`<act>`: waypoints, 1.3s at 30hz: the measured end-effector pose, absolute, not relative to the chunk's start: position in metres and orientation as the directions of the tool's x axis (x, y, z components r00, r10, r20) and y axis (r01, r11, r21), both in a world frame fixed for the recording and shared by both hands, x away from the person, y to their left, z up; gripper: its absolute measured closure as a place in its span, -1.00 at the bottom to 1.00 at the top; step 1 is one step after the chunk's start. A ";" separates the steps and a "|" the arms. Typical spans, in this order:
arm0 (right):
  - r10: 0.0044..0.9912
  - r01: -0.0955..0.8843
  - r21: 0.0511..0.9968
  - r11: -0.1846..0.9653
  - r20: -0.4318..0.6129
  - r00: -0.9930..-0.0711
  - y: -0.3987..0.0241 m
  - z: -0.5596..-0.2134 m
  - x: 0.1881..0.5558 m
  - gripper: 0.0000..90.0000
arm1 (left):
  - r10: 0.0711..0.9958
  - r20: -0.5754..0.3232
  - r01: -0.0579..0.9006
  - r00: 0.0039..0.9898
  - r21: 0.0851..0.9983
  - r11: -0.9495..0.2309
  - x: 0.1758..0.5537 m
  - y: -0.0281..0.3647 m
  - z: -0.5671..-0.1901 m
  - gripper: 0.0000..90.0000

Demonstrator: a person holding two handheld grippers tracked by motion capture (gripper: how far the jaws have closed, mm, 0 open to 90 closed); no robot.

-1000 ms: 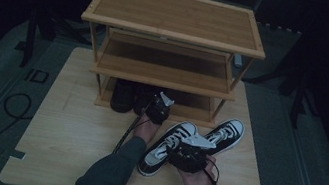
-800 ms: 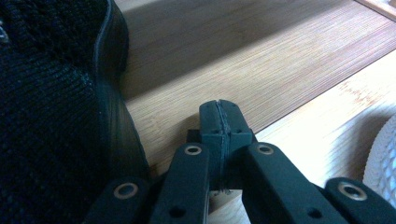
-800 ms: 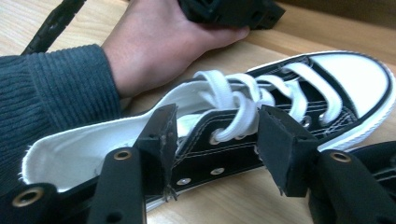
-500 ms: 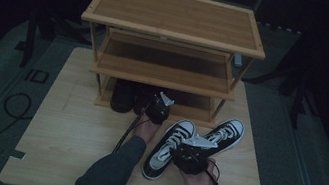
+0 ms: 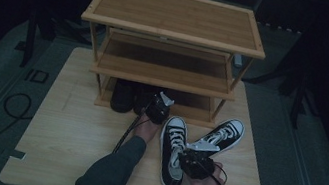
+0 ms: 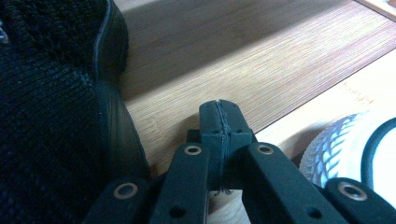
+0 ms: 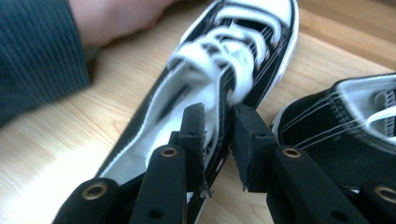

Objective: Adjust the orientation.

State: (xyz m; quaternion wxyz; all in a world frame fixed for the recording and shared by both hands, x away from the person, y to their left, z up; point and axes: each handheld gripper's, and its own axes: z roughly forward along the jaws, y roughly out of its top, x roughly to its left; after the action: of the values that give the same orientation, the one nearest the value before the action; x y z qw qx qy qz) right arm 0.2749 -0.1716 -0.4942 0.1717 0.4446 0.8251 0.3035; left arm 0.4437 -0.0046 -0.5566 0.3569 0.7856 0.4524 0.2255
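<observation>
R gripper [image 7: 218, 122] clamps black canvas sneaker's [image 5: 172, 150] side wall – ready to lift; L gripper [image 6: 219, 122] shut, empty, parked by wooden rack [image 5: 174, 20].

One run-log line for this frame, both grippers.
left hand-held gripper: shut, empty, by rack | right hand-held gripper: jaws just closing, clamped on sneaker side wall | second sneaker: on table

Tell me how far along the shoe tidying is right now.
Done: a pair of dark shoes sits on the bottom shelf of the wooden rack. In hand: the right tool has just been closing and pinches the side wall of the nearer sneaker on the table. The left tool is shut and empty beside the dark shoes. Left: both sneakers, the second untouched, probably go on the rack.
</observation>
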 end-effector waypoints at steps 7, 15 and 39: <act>0.863 0.650 0.639 0.411 -0.042 -0.504 -0.170 -0.498 0.282 0.90 | 0.872 0.033 0.549 0.489 0.764 -0.337 0.444 -0.005 -0.556 0.99; 0.858 0.649 0.639 0.413 -0.036 -0.512 -0.169 -0.502 0.295 0.85 | 0.873 0.032 0.551 0.486 0.765 -0.334 0.444 -0.005 -0.557 0.99; 0.852 0.650 0.677 0.346 0.062 -0.519 -0.192 -0.475 0.280 0.94 | 0.875 0.028 0.550 0.484 0.768 -0.329 0.443 -0.005 -0.557 0.99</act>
State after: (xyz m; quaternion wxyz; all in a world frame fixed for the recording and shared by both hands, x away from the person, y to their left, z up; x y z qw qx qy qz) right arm 0.2801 -0.1920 -0.4752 0.1529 0.4659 0.8061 0.3314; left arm 0.4432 -0.0047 -0.5571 0.3590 0.7830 0.4548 0.2264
